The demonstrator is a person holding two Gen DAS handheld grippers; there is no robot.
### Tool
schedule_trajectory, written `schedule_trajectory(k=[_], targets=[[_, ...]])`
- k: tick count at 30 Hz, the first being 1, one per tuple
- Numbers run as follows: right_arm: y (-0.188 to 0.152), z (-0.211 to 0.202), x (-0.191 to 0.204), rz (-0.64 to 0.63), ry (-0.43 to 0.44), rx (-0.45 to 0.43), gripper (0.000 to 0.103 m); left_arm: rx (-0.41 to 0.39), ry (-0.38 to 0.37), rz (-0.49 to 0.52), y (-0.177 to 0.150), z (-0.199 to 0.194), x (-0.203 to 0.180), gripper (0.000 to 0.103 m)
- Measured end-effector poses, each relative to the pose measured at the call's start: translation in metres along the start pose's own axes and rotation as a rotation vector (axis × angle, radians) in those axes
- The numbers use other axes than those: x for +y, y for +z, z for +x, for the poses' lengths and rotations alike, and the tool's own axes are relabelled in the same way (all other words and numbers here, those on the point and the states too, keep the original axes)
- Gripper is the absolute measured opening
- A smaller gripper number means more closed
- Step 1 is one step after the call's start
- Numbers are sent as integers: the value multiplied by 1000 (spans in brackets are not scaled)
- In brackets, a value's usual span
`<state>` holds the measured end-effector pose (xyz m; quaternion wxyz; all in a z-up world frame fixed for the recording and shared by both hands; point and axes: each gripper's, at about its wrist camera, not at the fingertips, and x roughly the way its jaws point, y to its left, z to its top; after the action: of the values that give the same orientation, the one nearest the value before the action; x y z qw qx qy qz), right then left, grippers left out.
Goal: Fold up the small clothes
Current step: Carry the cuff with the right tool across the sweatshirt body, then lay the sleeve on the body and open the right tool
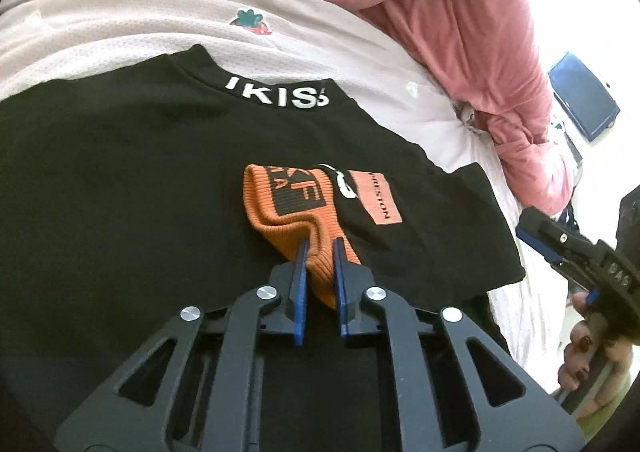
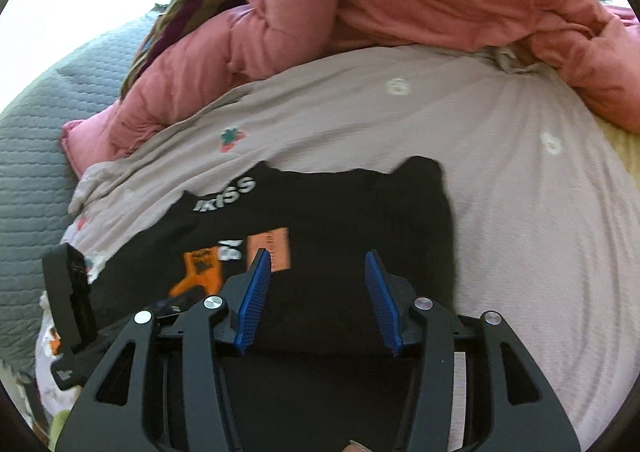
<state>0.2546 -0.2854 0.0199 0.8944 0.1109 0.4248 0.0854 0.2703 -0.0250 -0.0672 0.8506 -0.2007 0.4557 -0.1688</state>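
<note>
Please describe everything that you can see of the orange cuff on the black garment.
The orange cuff is a ribbed knit band, apparently the end of a sleeve, with a black block print of letters that I cannot read fully. It lies folded over onto the black garment, beside an orange rectangular patch. Its near end is bunched and pinched between the blue pads of the left gripper, which is shut on it. In the right wrist view it appears small and blurred, left of the right gripper, which is open and does not touch it.
</note>
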Motion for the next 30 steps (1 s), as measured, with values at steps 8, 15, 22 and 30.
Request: schedule_trajectory(k=[8, 15, 22, 30], targets=[[-13, -7, -14, -28, -87, -23, 59, -172, 88, 56, 17, -69, 3, 4], [-24, 2, -5, -45, -79, 10, 63, -248, 165, 18, 28, -105, 27, 4], [-28, 8, 15, -114, -109, 15, 71, -167, 260, 31, 20, -98, 38, 6], [-27, 14, 36, -194, -103, 9, 73, -232, 379, 14, 25, -128, 55, 27]])
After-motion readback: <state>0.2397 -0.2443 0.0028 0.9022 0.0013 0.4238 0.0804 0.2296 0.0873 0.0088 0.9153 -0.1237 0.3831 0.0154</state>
